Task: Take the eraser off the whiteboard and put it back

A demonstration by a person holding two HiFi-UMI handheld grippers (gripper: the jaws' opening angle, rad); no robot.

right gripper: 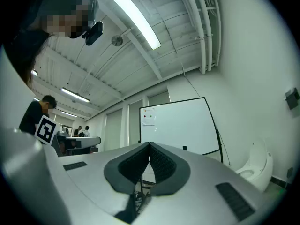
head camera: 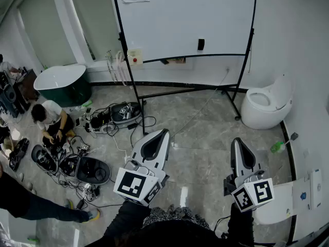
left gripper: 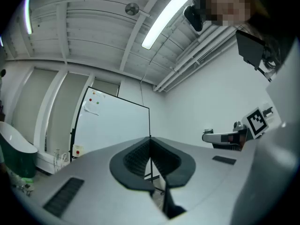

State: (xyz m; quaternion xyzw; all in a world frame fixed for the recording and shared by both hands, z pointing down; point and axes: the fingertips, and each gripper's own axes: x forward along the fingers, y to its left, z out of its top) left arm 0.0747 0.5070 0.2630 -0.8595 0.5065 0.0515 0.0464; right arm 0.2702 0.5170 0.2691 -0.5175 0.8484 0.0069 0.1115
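A small black eraser [head camera: 201,44] sticks to the lower right of the whiteboard [head camera: 185,19], which stands on a black frame across the room. The eraser also shows as a dark speck [right gripper: 184,148] on the whiteboard [right gripper: 178,125] in the right gripper view. My left gripper [head camera: 163,133] is held low at the picture's left, its jaws together and empty. My right gripper [head camera: 237,141] is at the right, shut with nothing in it. Both point toward the board from well short of it. In the left gripper view the whiteboard [left gripper: 112,125] stands beyond the shut left gripper [left gripper: 150,139].
A person [head camera: 49,120] crouches at the left among cables, helmets [head camera: 92,170] and gear on the floor. A green and white tub [head camera: 61,84] stands at the back left, a white toilet-shaped seat [head camera: 264,104] at the right. The board's black feet [head camera: 231,94] reach forward.
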